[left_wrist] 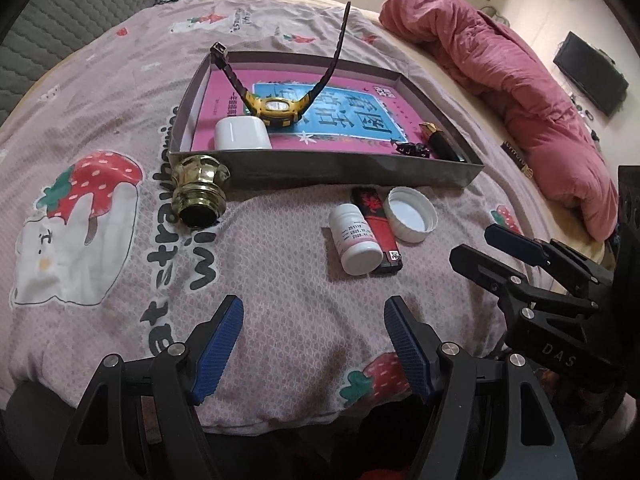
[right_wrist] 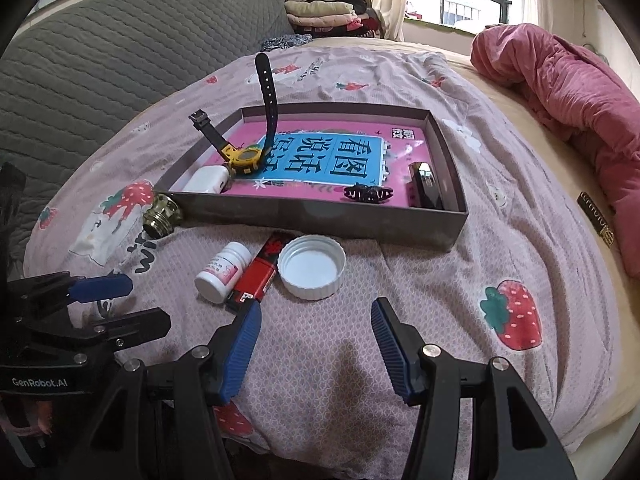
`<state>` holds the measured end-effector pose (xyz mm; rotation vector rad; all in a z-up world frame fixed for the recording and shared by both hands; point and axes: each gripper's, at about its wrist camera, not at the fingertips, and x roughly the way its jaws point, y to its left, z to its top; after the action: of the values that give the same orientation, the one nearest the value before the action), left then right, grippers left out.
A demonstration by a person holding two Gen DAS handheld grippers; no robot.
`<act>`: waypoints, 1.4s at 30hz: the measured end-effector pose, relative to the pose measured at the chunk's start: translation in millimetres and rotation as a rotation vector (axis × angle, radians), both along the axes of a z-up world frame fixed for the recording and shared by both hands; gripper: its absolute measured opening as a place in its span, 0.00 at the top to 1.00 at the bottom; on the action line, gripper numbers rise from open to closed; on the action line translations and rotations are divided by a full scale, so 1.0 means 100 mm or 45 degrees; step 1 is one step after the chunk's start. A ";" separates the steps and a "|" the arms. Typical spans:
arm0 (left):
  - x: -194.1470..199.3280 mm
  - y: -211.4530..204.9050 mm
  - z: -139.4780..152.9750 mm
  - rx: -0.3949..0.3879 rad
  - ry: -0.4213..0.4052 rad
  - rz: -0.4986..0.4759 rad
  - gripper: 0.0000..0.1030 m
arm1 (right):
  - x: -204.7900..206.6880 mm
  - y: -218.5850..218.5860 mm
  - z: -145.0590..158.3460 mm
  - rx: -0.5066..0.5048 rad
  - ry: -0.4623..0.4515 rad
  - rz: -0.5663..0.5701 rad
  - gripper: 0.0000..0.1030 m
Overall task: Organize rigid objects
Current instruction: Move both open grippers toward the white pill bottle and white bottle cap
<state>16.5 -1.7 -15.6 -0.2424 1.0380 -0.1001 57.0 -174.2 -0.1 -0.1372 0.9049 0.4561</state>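
A shallow grey box [left_wrist: 320, 170] [right_wrist: 320, 220] lies on the bed and holds a yellow watch [left_wrist: 278, 108] [right_wrist: 244, 158], a white earbud case [left_wrist: 242, 134] [right_wrist: 208, 179], a black hair clip [left_wrist: 412, 148] [right_wrist: 368, 193] and a dark lipstick [left_wrist: 440, 140] [right_wrist: 424, 184]. In front of it lie a white pill bottle [left_wrist: 356, 238] [right_wrist: 224, 272], a red lighter [left_wrist: 378, 232] [right_wrist: 260, 274], a white cap [left_wrist: 412, 214] [right_wrist: 312, 266] and a brass fitting [left_wrist: 198, 192] [right_wrist: 160, 216]. My left gripper [left_wrist: 314, 346] [right_wrist: 116, 304] is open over bare bedding. My right gripper [right_wrist: 316, 346] [left_wrist: 480, 246] is open just short of the lighter and cap.
A pink book [left_wrist: 352, 120] lines the box floor. A rolled red quilt [left_wrist: 520, 92] [right_wrist: 568, 92] lies along the bed's right side. A grey padded headboard [right_wrist: 100, 68] stands at the left. Folded clothes [right_wrist: 320, 14] are stacked by the window.
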 end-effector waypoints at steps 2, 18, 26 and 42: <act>0.02 0.01 -0.02 -0.002 0.005 0.010 0.28 | 0.01 0.00 -0.01 0.002 0.002 -0.001 0.45; 0.22 -0.12 -0.04 -0.032 -0.001 0.033 0.28 | 0.07 0.06 -0.12 -0.009 0.017 0.015 0.45; 0.32 -0.16 -0.10 -0.028 0.009 0.042 0.28 | 0.14 0.02 -0.20 -0.017 0.033 -0.003 0.45; 0.44 -0.09 -0.24 -0.032 0.028 0.055 0.28 | 0.19 0.06 -0.26 -0.029 0.037 0.015 0.45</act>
<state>60.8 -10.5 -40.1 -0.2889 1.0530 -0.0715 75.6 -168.5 -25.9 -0.1569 0.9383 0.4600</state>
